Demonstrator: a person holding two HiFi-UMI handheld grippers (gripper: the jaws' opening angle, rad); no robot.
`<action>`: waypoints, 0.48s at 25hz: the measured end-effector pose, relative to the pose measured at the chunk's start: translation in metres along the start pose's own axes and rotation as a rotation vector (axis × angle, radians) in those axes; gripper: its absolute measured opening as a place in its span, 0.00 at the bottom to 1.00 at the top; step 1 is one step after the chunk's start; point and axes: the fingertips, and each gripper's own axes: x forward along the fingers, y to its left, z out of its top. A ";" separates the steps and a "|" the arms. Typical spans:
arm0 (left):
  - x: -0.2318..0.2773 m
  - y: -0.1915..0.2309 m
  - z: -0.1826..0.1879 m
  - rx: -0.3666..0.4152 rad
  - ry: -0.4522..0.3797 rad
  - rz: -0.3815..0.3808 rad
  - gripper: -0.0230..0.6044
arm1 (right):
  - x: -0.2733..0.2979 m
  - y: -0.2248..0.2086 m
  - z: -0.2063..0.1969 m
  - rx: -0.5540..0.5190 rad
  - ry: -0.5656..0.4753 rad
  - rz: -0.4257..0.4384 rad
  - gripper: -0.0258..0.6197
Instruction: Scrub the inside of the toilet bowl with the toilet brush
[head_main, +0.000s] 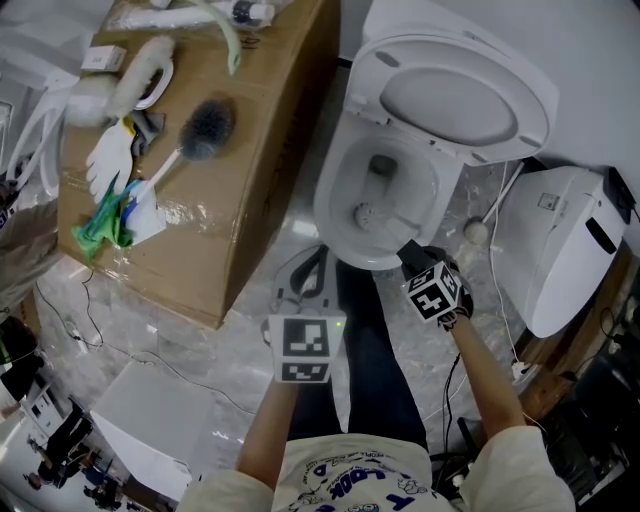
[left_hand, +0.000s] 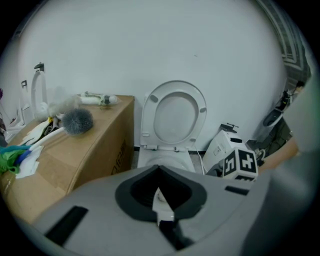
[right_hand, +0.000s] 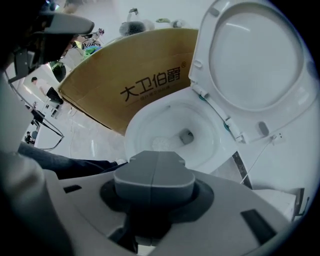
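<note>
In the head view the toilet bowl (head_main: 328, 200) sits at 12 o'clock with its seat and lid (head_main: 465, 100) tipped up, so the opening is free. The toilet brush (head_main: 368, 213) is already down inside, its white head low on the near wall and its handle slanting toward 5 o'clock into the right gripper (head_main: 411, 253), which is clamped on it. The left gripper (head_main: 308, 276) hangs at 6 o'clock over the floor, jaws spread, carrying nothing. I judge the scrubbing to be begun at most: the porcelain looks white all over, so how much is done cannot be read, and the far wall and the rim look to be left. A cardboard box (head_main: 255, 170) stands close at 9 o'clock of the bowl with a grey round brush (head_main: 208, 128) on top. A white unit (head_main: 560, 240) and a loose cable (head_main: 505, 195) lie at 3 o'clock, which may narrow a wide sweep. In the left gripper view the jaws stand wide with nothing between them. The bowl (left_hand: 162, 156) is straight ahead at 12 o'clock, the box (left_hand: 85, 150) at 9 o'clock, the right gripper's marker cube (left_hand: 241, 165) at 3 o'clock. In the right gripper view the two pads meet flat along a seam and hide the handle. Just past them at 12 o'clock the brush head (right_hand: 162, 144) lies in the bowl (right_hand: 212, 147) beside the drain (right_hand: 186, 135), and the box (right_hand: 145, 80) fills 11 o'clock.
</note>
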 end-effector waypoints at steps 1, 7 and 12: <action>0.000 -0.001 0.000 0.001 -0.001 -0.001 0.04 | -0.002 0.005 0.002 -0.004 -0.011 0.007 0.30; 0.000 -0.003 0.000 0.004 -0.002 -0.004 0.04 | 0.000 0.014 0.011 -0.042 -0.030 0.005 0.30; 0.000 -0.002 -0.002 0.002 0.004 0.000 0.04 | 0.017 0.000 0.013 -0.021 -0.012 -0.025 0.30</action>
